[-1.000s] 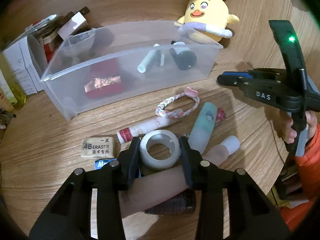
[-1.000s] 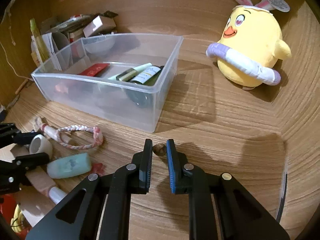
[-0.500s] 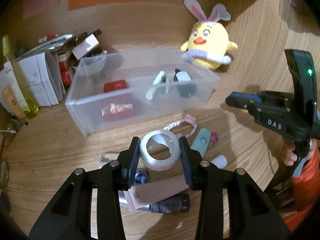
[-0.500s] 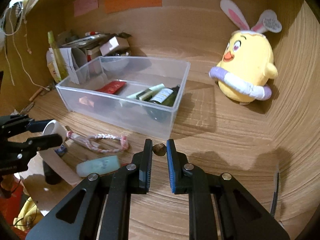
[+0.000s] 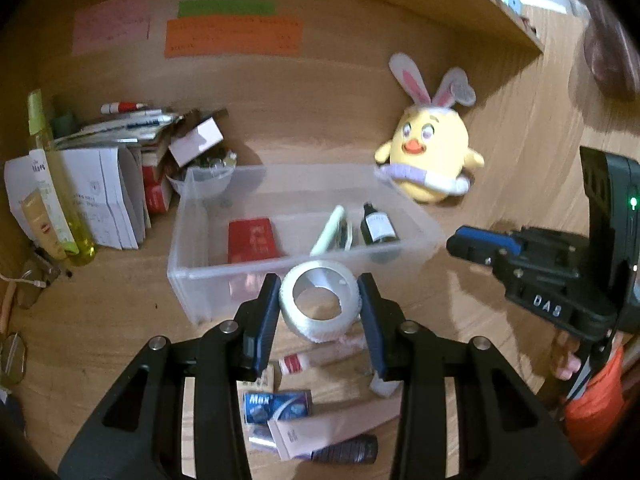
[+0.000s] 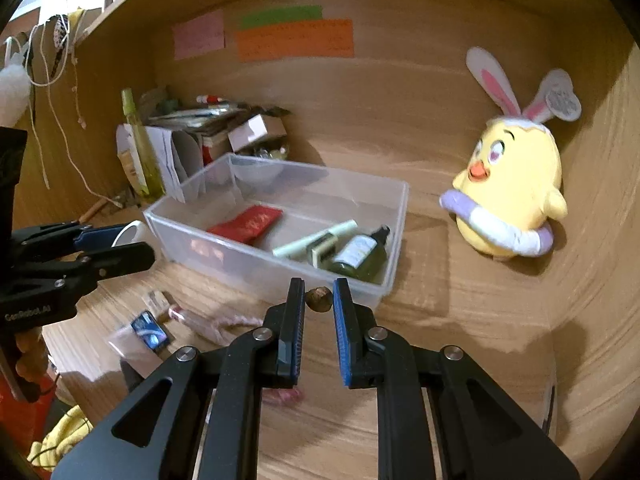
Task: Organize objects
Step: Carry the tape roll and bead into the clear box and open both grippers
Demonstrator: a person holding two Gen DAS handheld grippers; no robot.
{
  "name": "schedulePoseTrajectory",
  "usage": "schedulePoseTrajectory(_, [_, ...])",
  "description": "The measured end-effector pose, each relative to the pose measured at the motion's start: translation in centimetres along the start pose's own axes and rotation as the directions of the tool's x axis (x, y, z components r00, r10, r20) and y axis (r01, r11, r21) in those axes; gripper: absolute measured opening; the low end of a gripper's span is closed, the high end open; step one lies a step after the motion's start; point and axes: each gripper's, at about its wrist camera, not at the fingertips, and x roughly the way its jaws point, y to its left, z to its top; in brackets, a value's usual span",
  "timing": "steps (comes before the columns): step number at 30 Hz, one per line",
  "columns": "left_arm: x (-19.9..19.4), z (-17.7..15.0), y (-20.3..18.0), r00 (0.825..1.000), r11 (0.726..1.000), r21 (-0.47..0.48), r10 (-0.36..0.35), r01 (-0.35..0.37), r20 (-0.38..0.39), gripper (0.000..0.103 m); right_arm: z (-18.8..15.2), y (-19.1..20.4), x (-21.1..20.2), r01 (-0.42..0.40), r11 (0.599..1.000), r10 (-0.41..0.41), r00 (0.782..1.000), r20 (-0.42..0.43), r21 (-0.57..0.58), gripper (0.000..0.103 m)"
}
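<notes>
1. Left gripper (image 5: 319, 307): fingers clamped on a white tape roll (image 5: 320, 304), pads on its two outer sides, roll's hole facing the camera. Roll is clear of the desk, in front of the near wall of the clear bin (image 5: 192, 276).
2. Right gripper (image 6: 318, 299): pinching a small brown round item (image 6: 319, 298) at the fingertips, narrow gap between the pads. What the item is: cannot tell. It sits in front of the bin's near right corner.
3. Bin contents: red packet (image 5: 252, 240), pale green tube (image 5: 328, 230), dark green bottle (image 5: 378, 228) with a white label, all lying flat.
4. On the desk below the left gripper: white tube with red cap (image 5: 304, 361), blue "Max" packet (image 5: 278, 406), pink tube with dark cap (image 5: 332, 434), partly hidden by the fingers.
5. Yellow chick plush (image 6: 510, 196) with bunny ears stands right of the bin, apart from it.
6. Left of the bin: stacked papers and boxes (image 5: 108, 184), yellow-green bottle (image 5: 60, 184).
7. Back wall: pink, green and orange notes (image 5: 232, 36).
</notes>
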Motion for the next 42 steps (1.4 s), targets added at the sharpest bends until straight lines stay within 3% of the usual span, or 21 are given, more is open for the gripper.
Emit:
schedulePoseTrajectory(19, [0.5, 4.0, 2.0, 0.993, 0.998, -0.025, 0.065, -0.063, 0.094, 0.039, 4.0, 0.9, 1.2, -0.013, 0.999, 0.016, 0.997, 0.070, -0.037, 0.013])
schedulePoseTrajectory(42, [6.8, 3.4, 6.1, 0.994, 0.989, -0.095, 0.107, -0.109, -0.034, 0.039, 3.4, -0.9, 8.3, -0.011, 1.000, 0.012, 0.997, -0.076, 0.016, 0.013])
